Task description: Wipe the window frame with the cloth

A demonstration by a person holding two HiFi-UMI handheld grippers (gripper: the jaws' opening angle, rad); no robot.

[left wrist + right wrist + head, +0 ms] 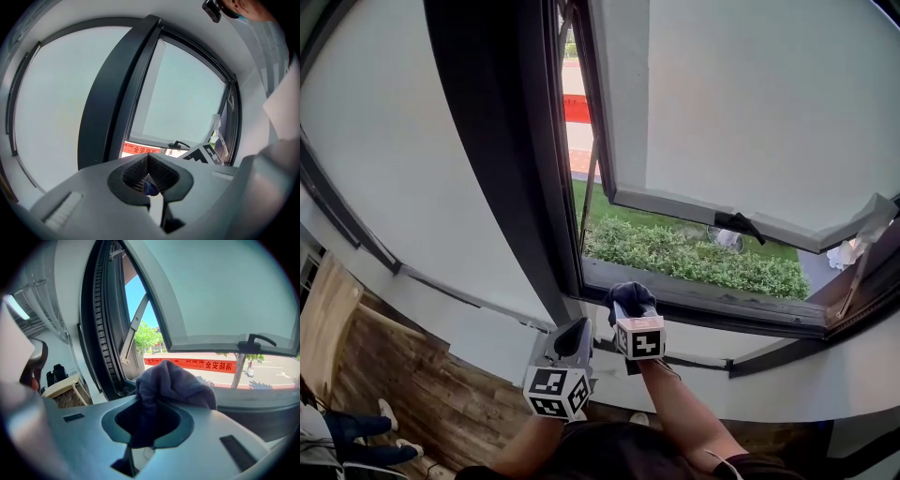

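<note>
Cloth (171,380) in right tool (143,425) — beside window frame (712,300)

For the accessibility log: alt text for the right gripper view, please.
The right gripper is shut on a dark blue-grey cloth bunched above its jaws, near the open window's dark lower frame. Beyond lie a red banner, a street and trees.

Floor: brown wood-plank floor (431,394), along the foot of the white wall.
On floor: pale wooden table (323,314) at the left edge; person's pale shoes (386,411) near it.
Sill: dark metal lower window frame (722,305); dark blue crumpled cloth (630,298) at its left corner.
</note>
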